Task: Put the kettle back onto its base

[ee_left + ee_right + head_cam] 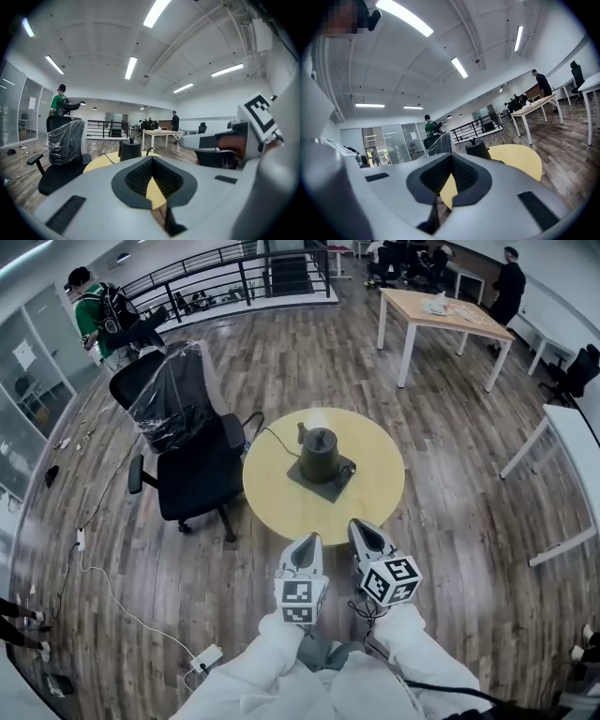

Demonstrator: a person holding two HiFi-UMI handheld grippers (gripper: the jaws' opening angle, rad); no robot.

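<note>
Wood flooring rings the round yellow desk [281, 512]. The kettle [319, 454] stands upright on its base [328, 489] mid-desk, spout toward 11 o'clock, with a chair [192, 474] at 9. The left tool [307, 542] and right tool [367, 529] hang at 6, off the desk edge. Left gripper view: jaws together, empty. Right gripper view: the same.

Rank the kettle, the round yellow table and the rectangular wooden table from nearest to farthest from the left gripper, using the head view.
1. Round yellow table: its near rim lies just ahead of the left gripper.
2. Kettle: at the middle of that table, on the dark base.
3. Rectangular wooden table: far off, upper right.
</note>
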